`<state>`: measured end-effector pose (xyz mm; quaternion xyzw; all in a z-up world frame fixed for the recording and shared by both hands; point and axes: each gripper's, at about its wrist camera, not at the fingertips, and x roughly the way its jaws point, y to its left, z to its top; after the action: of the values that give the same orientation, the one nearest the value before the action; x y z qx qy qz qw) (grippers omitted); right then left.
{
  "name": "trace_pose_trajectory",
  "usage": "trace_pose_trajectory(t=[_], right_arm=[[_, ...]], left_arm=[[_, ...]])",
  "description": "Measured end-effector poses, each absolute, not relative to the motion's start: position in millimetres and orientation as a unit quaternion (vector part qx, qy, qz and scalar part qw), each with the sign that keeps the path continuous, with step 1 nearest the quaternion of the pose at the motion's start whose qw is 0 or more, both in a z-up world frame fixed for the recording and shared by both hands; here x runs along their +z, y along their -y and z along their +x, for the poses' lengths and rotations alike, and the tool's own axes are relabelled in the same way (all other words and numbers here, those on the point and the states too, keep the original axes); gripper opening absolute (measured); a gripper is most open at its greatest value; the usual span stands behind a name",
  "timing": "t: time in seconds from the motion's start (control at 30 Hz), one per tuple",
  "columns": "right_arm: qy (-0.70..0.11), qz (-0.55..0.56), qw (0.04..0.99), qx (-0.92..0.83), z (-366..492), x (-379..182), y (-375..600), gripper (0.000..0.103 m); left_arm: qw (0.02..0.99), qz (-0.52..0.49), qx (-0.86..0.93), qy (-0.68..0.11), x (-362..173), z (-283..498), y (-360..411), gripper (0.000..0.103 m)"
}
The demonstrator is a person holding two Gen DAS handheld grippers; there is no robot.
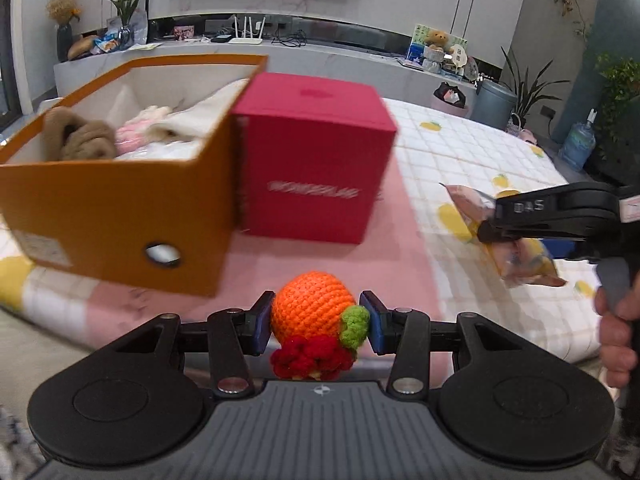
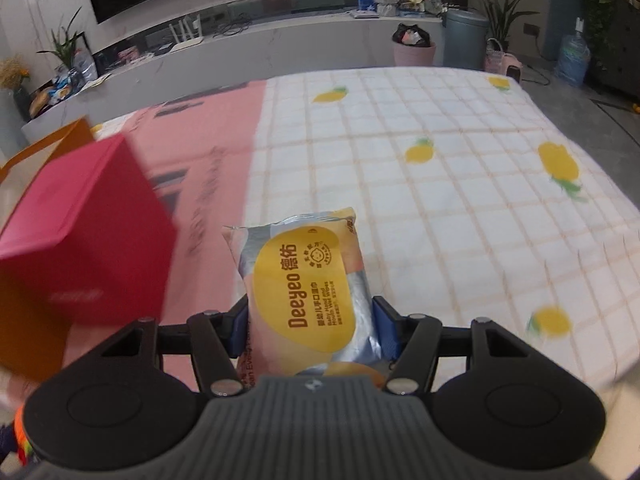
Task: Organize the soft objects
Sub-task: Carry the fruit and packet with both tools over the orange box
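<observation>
Left gripper (image 1: 316, 322) clamps a crochet orange (image 1: 310, 310); right gripper (image 2: 310, 320) clamps a wipes pack (image 2: 302, 284). Ahead, the red box (image 1: 316, 152) could be knocked, or the slick pack slip.

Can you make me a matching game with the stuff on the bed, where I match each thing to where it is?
Things:
1. crochet orange
2. pack of wipes
3. brown soft toy
4. red box

Places:
A. inside the orange box
B. held in the left gripper
C. standing beside the orange box
D. held in the right gripper

Pairs: 1-B, 2-D, 3-A, 4-C
</observation>
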<state>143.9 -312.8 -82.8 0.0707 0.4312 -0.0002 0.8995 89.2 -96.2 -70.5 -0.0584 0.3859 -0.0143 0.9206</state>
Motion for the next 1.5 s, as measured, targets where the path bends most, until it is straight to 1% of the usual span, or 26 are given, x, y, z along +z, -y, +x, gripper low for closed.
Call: trace_pose_trajectory(t=[0.07, 0.23, 0.27, 0.3, 0.33, 0.37, 0.47, 0.53, 0.83, 0.93, 1.1, 1.2, 1.33, 1.43, 1.5], right_arm=[[-0.430, 0.064, 0.901, 0.005, 136, -81, 304, 0.060], [-0.413, -0.022, 0.910, 0.039, 97, -64, 247, 0.060], [-0.413, -0.022, 0.910, 0.039, 97, -64, 247, 0.060], [-0.407, -0.040, 0.912, 0.038, 92, -61, 238, 0.060], [-0.397, -0.082, 0.913, 0.043, 81, -55, 223, 0.060], [-0.392, -0.096, 0.914, 0.046, 76, -51, 218, 0.060], [-0.396, -0.065, 0.915, 0.047, 71, -41, 214, 0.060], [-0.390, -0.004, 0.916, 0.098, 64, -25, 206, 0.060], [-0.361, 0.012, 0.908, 0.210, 65, 8, 129, 0.060], [-0.352, 0.013, 0.910, 0.217, 70, 15, 117, 0.060], [-0.331, 0.034, 0.918, 0.217, 103, 28, 99, 0.061], [-0.330, 0.048, 0.919, 0.212, 117, 29, 94, 0.061], [-0.323, 0.071, 0.923, 0.197, 153, 22, 80, 0.061], [-0.311, 0.086, 0.927, 0.190, 160, 11, 79, 0.061], [-0.309, 0.080, 0.928, 0.190, 158, 1, 79, 0.061]], left_arm=[[0.921, -0.064, -0.010, -0.384, -69, 80, 85, 0.052], [0.924, -0.089, -0.001, -0.373, -58, 67, 53, 0.052], [0.924, -0.095, 0.004, -0.369, -56, 64, 46, 0.052], [0.925, -0.102, 0.007, -0.367, -54, 63, 39, 0.052], [0.924, -0.109, 0.010, -0.366, -52, 62, 33, 0.052], [0.924, -0.116, 0.014, -0.365, -49, 61, 26, 0.052], [0.925, -0.129, 0.035, -0.357, -41, 60, 7, 0.052], [0.924, -0.136, 0.059, -0.352, -35, 59, -6, 0.052], [0.924, -0.173, 0.108, -0.324, -9, 65, -66, 0.052], [0.930, -0.175, 0.103, -0.306, 6, 74, -82, 0.052], [0.945, -0.160, 0.090, -0.270, 35, 101, -97, 0.052], [0.951, -0.151, 0.063, -0.264, 46, 125, -102, 0.052], [0.942, -0.172, 0.021, -0.286, 40, 162, -110, 0.052], [0.940, -0.177, 0.007, -0.290, 22, 178, -111, 0.052], [0.931, -0.187, -0.020, -0.314, 7, 188, -114, 0.052]])
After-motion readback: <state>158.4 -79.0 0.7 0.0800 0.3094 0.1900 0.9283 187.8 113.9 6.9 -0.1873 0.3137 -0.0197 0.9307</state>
